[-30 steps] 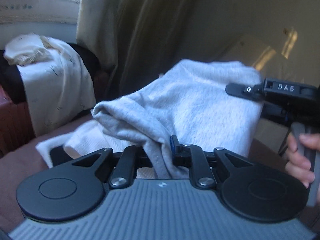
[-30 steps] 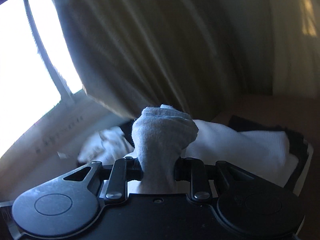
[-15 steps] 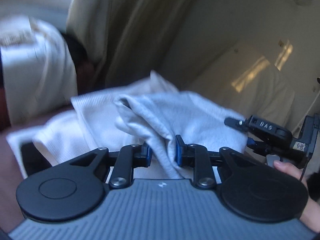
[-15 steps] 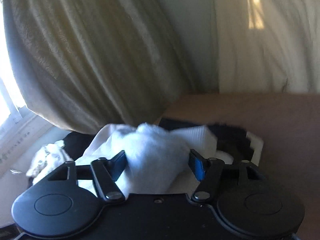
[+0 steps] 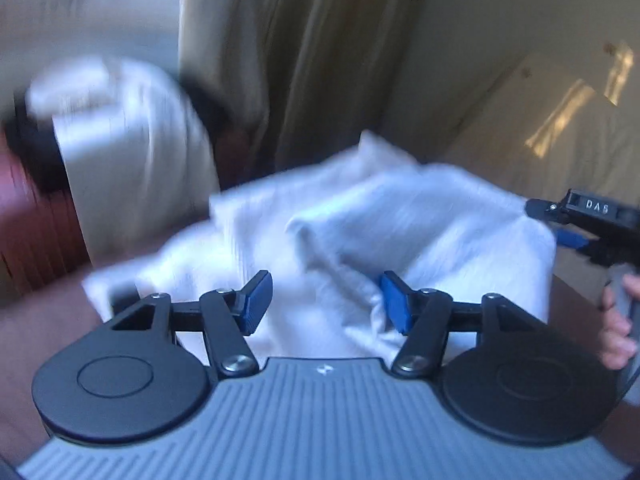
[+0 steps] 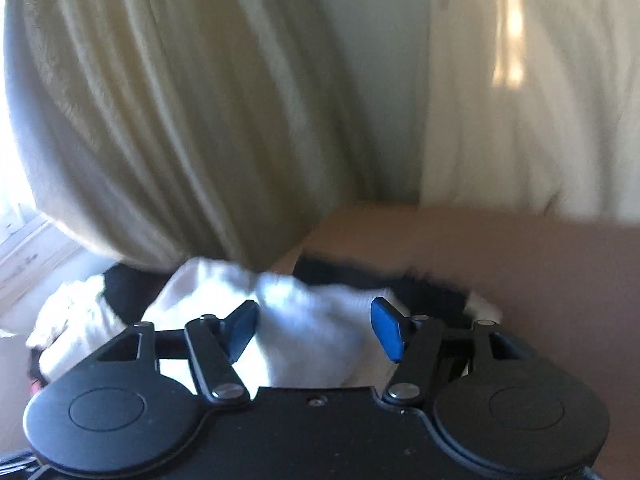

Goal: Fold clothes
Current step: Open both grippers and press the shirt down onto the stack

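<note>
A light grey garment (image 5: 420, 216) lies bunched on top of a white ribbed folded cloth (image 5: 224, 240) on the brown surface. My left gripper (image 5: 326, 304) stands open, its blue pads on either side of a loose fold of the grey fabric. In the right wrist view the same grey garment (image 6: 316, 320) sits between the spread blue pads of my right gripper (image 6: 314, 326), which is open. The right gripper (image 5: 560, 222) also shows at the right edge of the left wrist view, held by a hand (image 5: 618, 332), at the garment's far side.
A beige curtain (image 6: 160, 120) hangs behind the pile. A white cloth (image 5: 132, 152) drapes over a dark seat at the left. Black clothing (image 6: 372, 274) lies under the white cloth. The brown surface (image 6: 540, 264) stretches to the right, with pale bedding (image 6: 520, 100) beyond.
Both grippers were shut on the grey garment a second ago and have opened. The garment has dropped onto the white cloth. The views have shifted and are blurred.
</note>
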`<state>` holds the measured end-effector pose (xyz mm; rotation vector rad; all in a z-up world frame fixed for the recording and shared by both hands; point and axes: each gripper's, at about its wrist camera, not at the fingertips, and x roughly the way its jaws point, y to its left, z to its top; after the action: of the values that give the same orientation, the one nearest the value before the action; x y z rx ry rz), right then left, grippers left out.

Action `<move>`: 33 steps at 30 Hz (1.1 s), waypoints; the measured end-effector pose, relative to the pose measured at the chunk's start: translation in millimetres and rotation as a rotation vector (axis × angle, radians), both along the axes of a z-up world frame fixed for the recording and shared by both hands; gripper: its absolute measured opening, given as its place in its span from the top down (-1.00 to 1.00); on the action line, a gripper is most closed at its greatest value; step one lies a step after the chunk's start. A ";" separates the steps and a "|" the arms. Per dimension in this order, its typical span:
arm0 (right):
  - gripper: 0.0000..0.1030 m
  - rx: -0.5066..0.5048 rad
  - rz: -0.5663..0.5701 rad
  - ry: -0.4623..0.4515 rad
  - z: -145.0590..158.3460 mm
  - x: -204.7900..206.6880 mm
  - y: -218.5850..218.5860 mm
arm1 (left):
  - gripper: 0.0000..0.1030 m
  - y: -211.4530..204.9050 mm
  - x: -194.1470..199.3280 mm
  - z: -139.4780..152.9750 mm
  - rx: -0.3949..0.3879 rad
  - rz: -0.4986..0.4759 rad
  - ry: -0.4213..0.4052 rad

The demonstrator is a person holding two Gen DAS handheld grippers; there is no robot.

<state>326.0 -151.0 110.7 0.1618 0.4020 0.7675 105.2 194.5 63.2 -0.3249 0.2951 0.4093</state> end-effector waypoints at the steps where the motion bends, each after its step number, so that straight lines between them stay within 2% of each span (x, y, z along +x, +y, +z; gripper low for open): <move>1: -0.25 0.011 0.001 0.001 4.3 -1.4 -1.1 | -0.13 -1.6 -0.8 1.6 0.017 0.010 0.004; 3: -0.24 0.032 0.004 0.003 12.8 -4.3 -3.4 | -0.13 -6.1 -9.9 11.8 0.066 0.010 -0.062; 4: -0.24 0.043 0.006 0.004 17.0 -5.8 -4.6 | -0.14 -6.5 -14.5 16.9 0.060 -0.010 -0.108; 5: -0.24 0.035 0.017 -0.002 20.8 -7.9 -2.5 | -0.14 -5.0 -17.0 20.2 0.038 -0.042 -0.148; 6: -0.25 -0.016 0.049 -0.026 22.0 -11.5 7.2 | -0.14 -1.0 -15.1 19.9 -0.005 -0.087 -0.168; 8: -0.26 -0.119 0.084 -0.068 16.5 -15.7 26.8 | -0.14 5.2 -4.6 12.5 -0.087 -0.161 -0.149; 9: -0.26 -0.170 0.099 -0.060 9.5 -12.2 36.0 | -0.14 8.8 3.4 5.0 -0.146 -0.208 -0.124; 12: -0.26 -0.321 0.108 -0.053 -19.9 -1.7 57.2 | -0.25 24.2 34.8 -24.5 -0.432 -0.373 -0.022; 13: -0.26 -0.353 0.106 -0.066 -31.4 0.1 58.7 | -0.23 25.9 42.6 -35.1 -0.482 -0.381 0.018; 14: -0.26 -0.365 0.108 -0.082 -44.1 2.4 57.1 | -0.18 21.3 47.0 -39.0 -0.457 -0.372 0.060; 19: -0.26 -0.265 0.064 -0.031 -72.1 14.3 40.1 | -0.19 -21.7 54.7 -27.5 -0.154 -0.355 0.214; 22: -0.26 -0.224 0.061 -0.052 -80.6 2.5 29.2 | -0.20 -22.7 56.3 -29.7 -0.148 -0.339 0.224; 25: -0.26 -0.204 0.052 -0.083 -98.6 12.5 47.1 | -0.21 -15.7 54.5 -28.8 -0.184 -0.348 0.226; 28: -0.28 -0.199 0.005 -0.102 -97.6 -7.8 31.3 | -0.21 -18.8 52.4 -28.9 -0.191 -0.354 0.229; 30: -0.42 -0.220 -0.011 -0.109 -90.8 -28.7 23.8 | -0.21 -22.1 55.9 -27.5 -0.166 -0.354 0.234; 32: -0.75 -0.252 -0.013 -0.116 -83.4 -51.9 17.5 | -0.21 -26.1 59.5 -30.3 -0.131 -0.348 0.238; 33: -0.80 -0.291 -0.007 -0.114 -81.4 -62.7 12.6 | -0.23 -27.7 59.1 -30.1 -0.118 -0.341 0.238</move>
<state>263.3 -138.4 29.3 -0.1521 0.3998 0.6993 164.3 166.8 33.2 -0.3339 0.5992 0.0928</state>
